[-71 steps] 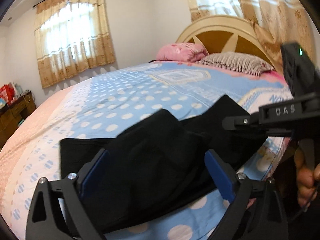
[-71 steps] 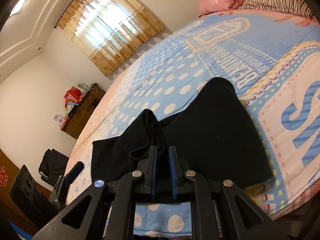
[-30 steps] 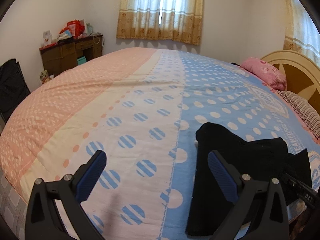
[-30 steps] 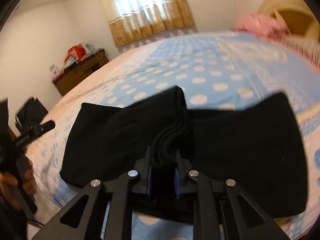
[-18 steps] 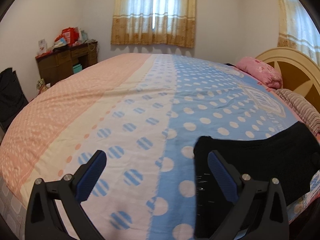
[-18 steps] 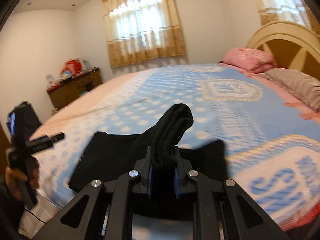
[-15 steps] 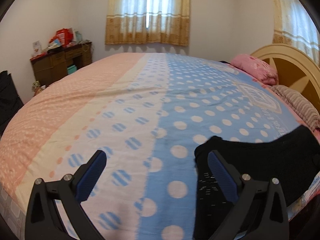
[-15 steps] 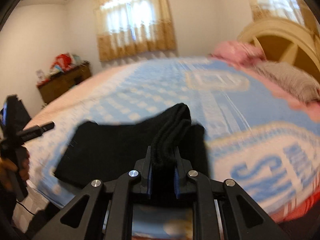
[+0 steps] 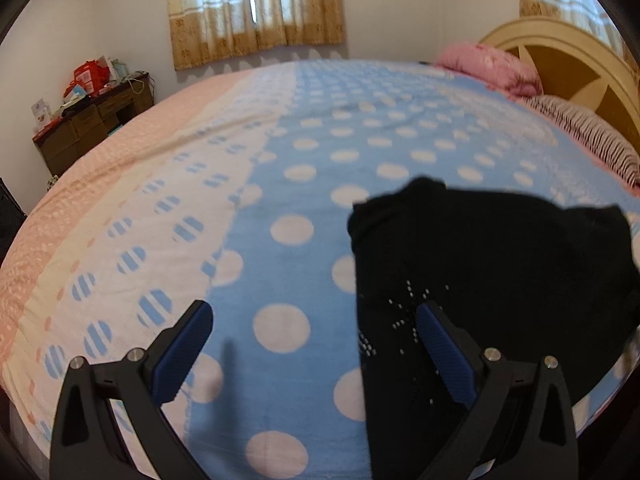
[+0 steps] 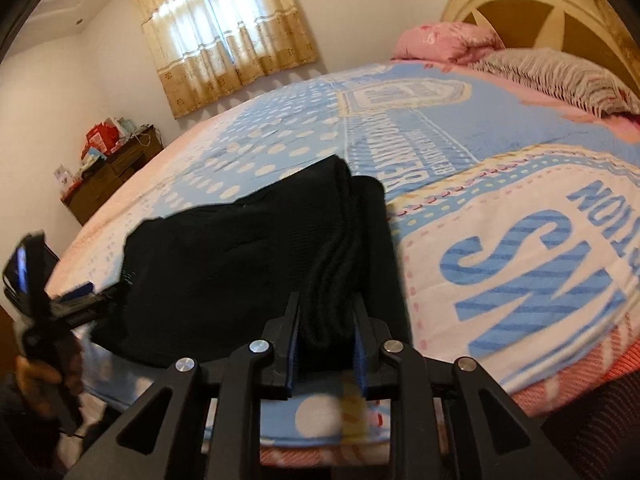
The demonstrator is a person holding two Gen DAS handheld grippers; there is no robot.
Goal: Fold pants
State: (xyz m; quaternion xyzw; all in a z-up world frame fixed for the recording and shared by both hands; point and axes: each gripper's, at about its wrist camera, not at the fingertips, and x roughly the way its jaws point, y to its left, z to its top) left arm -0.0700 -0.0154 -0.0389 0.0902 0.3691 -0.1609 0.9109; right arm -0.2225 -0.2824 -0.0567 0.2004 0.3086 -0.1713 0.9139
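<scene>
We note first the wide bed with its blue, white and pink polka-dot printed coverlet (image 9: 304, 168), which fills both views; the curved cream and brown wooden headboard (image 10: 532, 8) stands at its far right end. On the near right part of the coverlet lies the pair of black knit pants (image 9: 492, 264), folded into a broad dark slab close to the bed's edge. Beyond it we record a pink pillow (image 9: 492, 66), a striped pillow (image 10: 552, 72) just beside it, and a dark wooden dresser (image 9: 92, 120) against the far wall. The right gripper (image 10: 326, 346) is clamped tight on a thick bunched ridge of the pants, its blue pads pressed against the fabric on both sides. The left gripper (image 9: 314, 348) stands spread wide and holds nothing: its left pad hangs over bare coverlet, its right pad (image 9: 444, 356) over the pants' near-left part; contact cannot be told. Against the views of 2.4 seconds ago, the left gripper, then straddling a raised mound of fabric, has come away to the garment's left edge, and the pants now lie flatter and more compact, while the right gripper has kept its hold.
</scene>
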